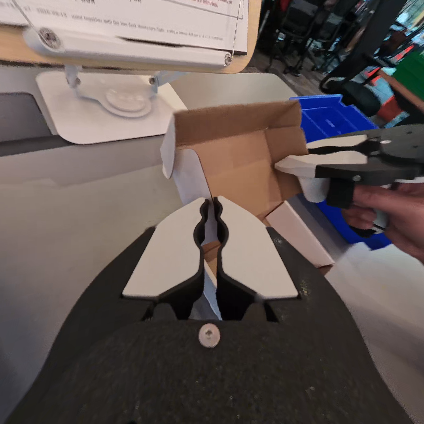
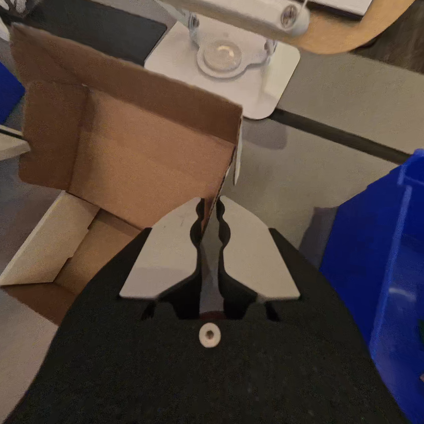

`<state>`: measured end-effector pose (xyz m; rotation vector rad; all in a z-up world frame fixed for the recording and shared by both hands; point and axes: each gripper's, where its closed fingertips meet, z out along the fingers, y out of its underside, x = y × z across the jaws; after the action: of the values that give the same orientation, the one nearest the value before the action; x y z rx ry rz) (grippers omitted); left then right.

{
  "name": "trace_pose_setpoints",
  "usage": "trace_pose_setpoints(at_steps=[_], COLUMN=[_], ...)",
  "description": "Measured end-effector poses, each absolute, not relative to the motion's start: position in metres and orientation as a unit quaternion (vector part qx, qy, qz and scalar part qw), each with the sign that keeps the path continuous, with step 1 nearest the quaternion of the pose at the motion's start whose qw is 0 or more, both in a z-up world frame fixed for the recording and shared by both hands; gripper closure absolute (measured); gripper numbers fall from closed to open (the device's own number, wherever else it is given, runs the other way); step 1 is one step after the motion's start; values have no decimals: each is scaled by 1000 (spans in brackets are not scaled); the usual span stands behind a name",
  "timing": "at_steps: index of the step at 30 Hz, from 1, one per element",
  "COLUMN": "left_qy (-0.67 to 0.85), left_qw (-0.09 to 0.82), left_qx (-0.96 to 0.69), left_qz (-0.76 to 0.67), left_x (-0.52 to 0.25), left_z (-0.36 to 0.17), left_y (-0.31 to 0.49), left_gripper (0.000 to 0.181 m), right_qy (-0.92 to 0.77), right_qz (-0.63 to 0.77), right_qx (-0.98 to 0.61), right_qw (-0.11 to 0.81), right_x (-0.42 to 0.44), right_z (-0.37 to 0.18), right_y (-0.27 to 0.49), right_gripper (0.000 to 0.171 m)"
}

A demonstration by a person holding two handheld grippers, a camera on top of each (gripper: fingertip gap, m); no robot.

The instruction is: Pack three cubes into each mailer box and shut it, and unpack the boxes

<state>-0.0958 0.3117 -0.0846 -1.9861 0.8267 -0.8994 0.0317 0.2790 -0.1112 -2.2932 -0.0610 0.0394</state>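
An open mailer box [image 1: 234, 165], white outside and brown inside, stands on the grey table with its lid raised. My left gripper [image 1: 211, 202] is shut on the edge of the lid's left side flap. My right gripper [image 2: 210, 202] is shut on the edge of the lid's other side flap. It also shows at the right of the left wrist view [image 1: 291, 155], held by a hand [image 1: 394, 218]. In the right wrist view the box [image 2: 137, 156] shows its brown lid and part of its base. No cube shows in either view.
A blue bin [image 1: 330, 121] stands just right of the box and close beside my right gripper [image 2: 378, 252]. A white stand [image 1: 103, 107] behind the box carries a wooden board with paper sheets [image 1: 128, 23] that overhangs the table. Chairs stand beyond the table's far edge.
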Motion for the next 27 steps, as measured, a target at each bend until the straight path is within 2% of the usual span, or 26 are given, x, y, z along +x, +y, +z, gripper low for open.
trace_pose_setpoints(at_steps=[3,6,10,14,24,27], left_qy=[353,393,402,424,474,464], left_qw=[475,540,588,595,491,514], left_qx=[-748,-708,-668,-656,-689,-689], left_qz=[-301,-230,-215,-190,-243,-213], left_x=[-100,-108,-120,-124,-140,-149], left_z=[-78,-82,-83,-89,-128,-120], left_y=[299,276,244,223,173,169], left_gripper=[178,178,179,178,181,181], right_qy=[-43,-37,-15,0,-58,-74], right_qz=[-47,-75,-132,-133,-118,-129], right_qx=[-882,-858,-811,-809,-818,-816], right_qw=[467,507,569,573,560,558], right_x=[26,15,7,-3,-30,-31], right_z=[-98,-97,-94,-93,-105,-105], right_y=[267,247,219,205,147,146], right_gripper=[162,162,165,166,167,167])
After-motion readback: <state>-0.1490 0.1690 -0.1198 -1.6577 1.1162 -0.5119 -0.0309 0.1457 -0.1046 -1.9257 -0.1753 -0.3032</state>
